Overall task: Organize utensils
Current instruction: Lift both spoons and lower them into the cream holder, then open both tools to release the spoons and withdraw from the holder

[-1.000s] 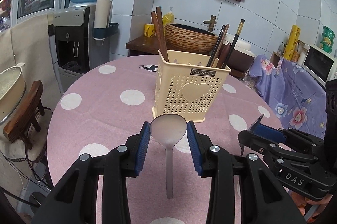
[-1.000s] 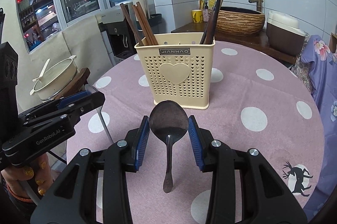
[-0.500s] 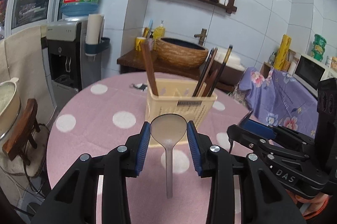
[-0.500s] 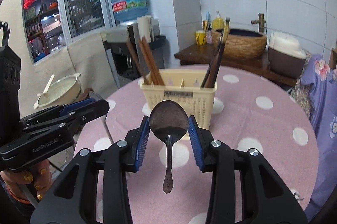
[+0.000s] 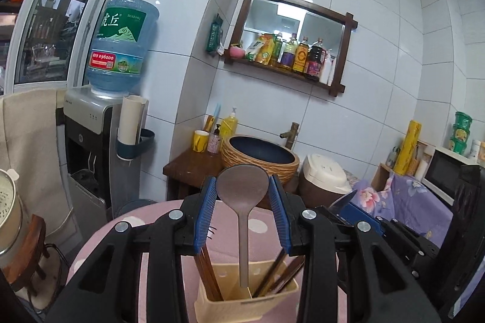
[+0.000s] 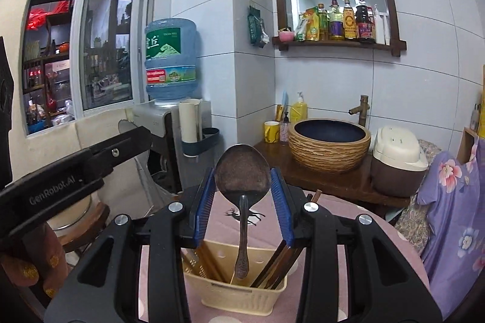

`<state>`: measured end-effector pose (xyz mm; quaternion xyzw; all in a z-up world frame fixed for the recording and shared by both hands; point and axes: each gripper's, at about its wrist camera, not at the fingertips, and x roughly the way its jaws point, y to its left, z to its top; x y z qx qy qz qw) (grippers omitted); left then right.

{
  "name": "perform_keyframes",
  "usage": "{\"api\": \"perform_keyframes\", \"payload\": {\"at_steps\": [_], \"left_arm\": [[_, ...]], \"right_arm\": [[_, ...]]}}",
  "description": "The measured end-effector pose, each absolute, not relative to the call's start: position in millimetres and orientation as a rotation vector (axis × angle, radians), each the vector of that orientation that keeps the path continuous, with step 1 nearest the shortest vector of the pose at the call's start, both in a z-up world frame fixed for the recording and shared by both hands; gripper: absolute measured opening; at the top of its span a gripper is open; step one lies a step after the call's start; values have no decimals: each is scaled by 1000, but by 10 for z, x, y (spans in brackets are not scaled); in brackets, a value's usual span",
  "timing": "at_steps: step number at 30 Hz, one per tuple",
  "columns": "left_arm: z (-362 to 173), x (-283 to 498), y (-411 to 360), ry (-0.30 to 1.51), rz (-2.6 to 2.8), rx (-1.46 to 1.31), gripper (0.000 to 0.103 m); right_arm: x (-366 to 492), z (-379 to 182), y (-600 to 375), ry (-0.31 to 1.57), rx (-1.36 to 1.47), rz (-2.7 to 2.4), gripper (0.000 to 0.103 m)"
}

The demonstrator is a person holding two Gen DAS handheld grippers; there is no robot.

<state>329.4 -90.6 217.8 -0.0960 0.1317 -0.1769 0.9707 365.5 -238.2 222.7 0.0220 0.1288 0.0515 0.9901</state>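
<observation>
My left gripper (image 5: pixel 242 195) is shut on a pale translucent spoon (image 5: pixel 242 189), bowl up, handle hanging down over the middle of the cream utensil holder (image 5: pixel 245 306). My right gripper (image 6: pixel 242 177) is shut on a dark metal spoon (image 6: pixel 242 171), bowl up, its handle tip just above the same holder (image 6: pixel 236 295). Brown chopsticks (image 5: pixel 209 274) stand in the holder's left compartment and more chopsticks (image 6: pixel 272 268) in its right one. The holder stands on the pink polka-dot table (image 6: pixel 348 256).
The right gripper's body (image 5: pixel 394 235) sits close on the right of the left wrist view; the left gripper's body (image 6: pixel 60 174) on the left of the right wrist view. Beyond the table are a water dispenser (image 5: pixel 100 122), a basket sink (image 6: pixel 329 141) and a rice cooker (image 6: pixel 397 159).
Both grippers rose and moved forward over the holder, tilting down so the spoon handles now hang above its open top. Both spoons stay gripped.
</observation>
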Motion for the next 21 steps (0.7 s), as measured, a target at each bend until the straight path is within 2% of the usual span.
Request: {"api": "perform_keyframes", "payload": {"at_steps": [8, 21], "left_arm": [[1672, 3456, -1028, 311, -359, -159, 36], [1193, 3468, -1015, 386, -372, -109, 36]], "right_arm": [[3864, 1743, -2400, 322, 39, 86, 38], [3833, 1158, -2386, 379, 0, 74, 38]]}}
